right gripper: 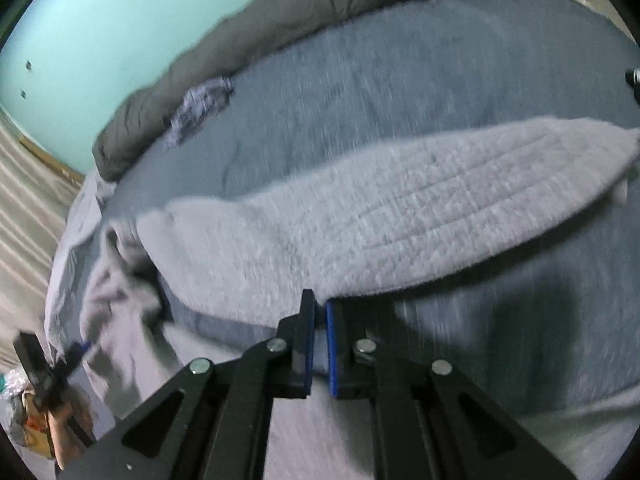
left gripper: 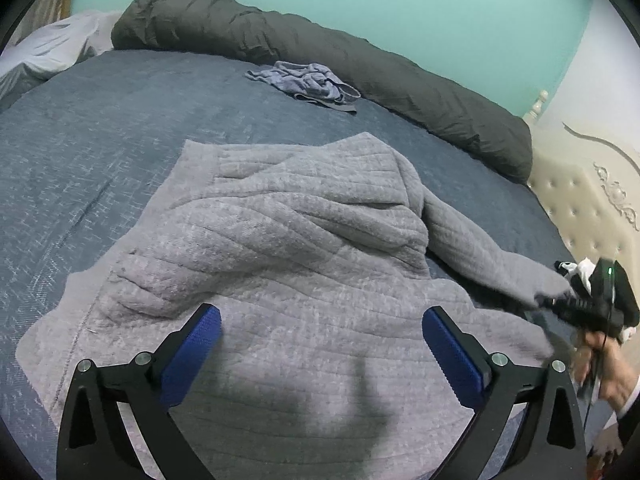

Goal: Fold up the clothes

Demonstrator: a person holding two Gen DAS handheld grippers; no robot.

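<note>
Only right view, right tongs (right gripper: pixel 319 306) pinching sweater sleeve (right gripper: pixel 400 216)

Lying spread on the blue-grey bed (left gripper: pixel 100 128): a grey quilted sweater (left gripper: pixel 280 280); resting near its far edge, a crumpled bluish garment (left gripper: pixel 308 86); stretching beyond, a dark rolled duvet (left gripper: pixel 320 52).

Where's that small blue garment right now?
In the left wrist view the small blue garment lies crumpled on the bed, far side, right against the dark rolled duvet, well beyond the grey sweater.
</note>
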